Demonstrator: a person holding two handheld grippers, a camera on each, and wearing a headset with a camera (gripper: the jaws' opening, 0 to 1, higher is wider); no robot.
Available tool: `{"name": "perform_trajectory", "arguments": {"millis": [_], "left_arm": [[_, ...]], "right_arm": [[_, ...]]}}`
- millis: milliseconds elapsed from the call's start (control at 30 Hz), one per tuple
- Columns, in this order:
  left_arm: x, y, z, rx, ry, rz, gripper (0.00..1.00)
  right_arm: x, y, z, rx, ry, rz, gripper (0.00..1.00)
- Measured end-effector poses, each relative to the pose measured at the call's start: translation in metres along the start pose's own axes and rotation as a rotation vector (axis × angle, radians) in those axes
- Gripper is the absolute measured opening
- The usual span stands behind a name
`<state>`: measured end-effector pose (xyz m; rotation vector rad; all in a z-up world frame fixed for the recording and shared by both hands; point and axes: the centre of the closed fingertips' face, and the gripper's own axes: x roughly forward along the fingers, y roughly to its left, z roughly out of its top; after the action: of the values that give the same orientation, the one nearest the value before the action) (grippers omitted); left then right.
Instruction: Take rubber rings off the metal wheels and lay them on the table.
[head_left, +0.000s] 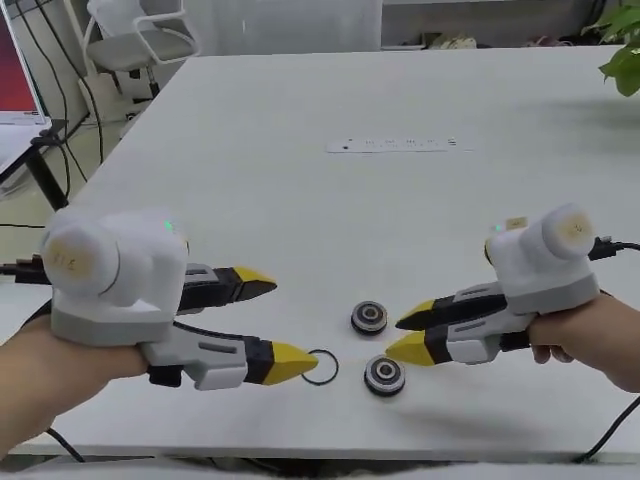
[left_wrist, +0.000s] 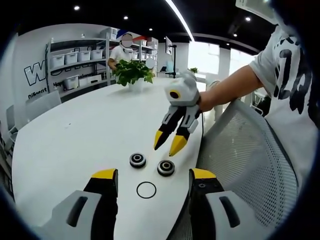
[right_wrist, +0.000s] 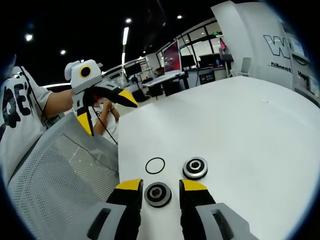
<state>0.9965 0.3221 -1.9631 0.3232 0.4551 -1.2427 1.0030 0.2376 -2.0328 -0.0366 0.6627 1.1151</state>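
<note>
Held the left gripper (head_left: 295, 325) low over the near part of a white table (head_left: 300, 200), jaws spread wide and gripping nothing. Saw its lower yellow tip right at the edge of a loose rubber ring (head_left: 335, 368) lying flat on the tabletop; could not tell whether touching or just short of it. Found the same rubber ring (left_wrist: 155, 190) in the left gripper view, just ahead of the left gripper (left_wrist: 152, 175) and between its two tips. Noted two small metal wheels to the right of the ring, both flat on the table and slightly apart from each other, each with a dark outer band: a far wheel (head_left: 369, 318) and a near wheel (head_left: 384, 375). Held the right gripper (head_left: 393, 336) facing the left one, jaws parted by a modest gap and empty, tips close beside both wheels. Saw in the right gripper view the near wheel (right_wrist: 158, 194) sitting in the gap between the right gripper (right_wrist: 161, 185) tips, the far wheel (right_wrist: 195, 168) a little ahead and to one side, and the rubber ring (right_wrist: 164, 165) beyond. Could not tell from that view whether either tip touched the near wheel; in the head view, tips looked clear of it. Also caught a potted plant (left_wrist: 132, 72) farther along the table.
</note>
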Motion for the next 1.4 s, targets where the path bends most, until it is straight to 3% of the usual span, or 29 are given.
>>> {"name": "perform_trajectory", "arguments": {"millis": [433, 967, 1400], "left_arm": [[0.014, 0.001, 0.001, -0.002, 0.018, -0.029, 0.53], [0.033, 0.003, -0.011, 0.007, 0.07, -0.066, 0.52], [0.049, -0.006, -0.016, 0.02, 0.1, -0.109, 0.5]], "right_arm": [[-0.005, 0.0, -0.009, 0.002, 0.013, 0.005, 0.3], [-0.008, -0.002, -0.018, 0.002, 0.032, 0.006, 0.3], [-0.007, -0.002, -0.027, -0.016, 0.06, 0.007, 0.3]]}}
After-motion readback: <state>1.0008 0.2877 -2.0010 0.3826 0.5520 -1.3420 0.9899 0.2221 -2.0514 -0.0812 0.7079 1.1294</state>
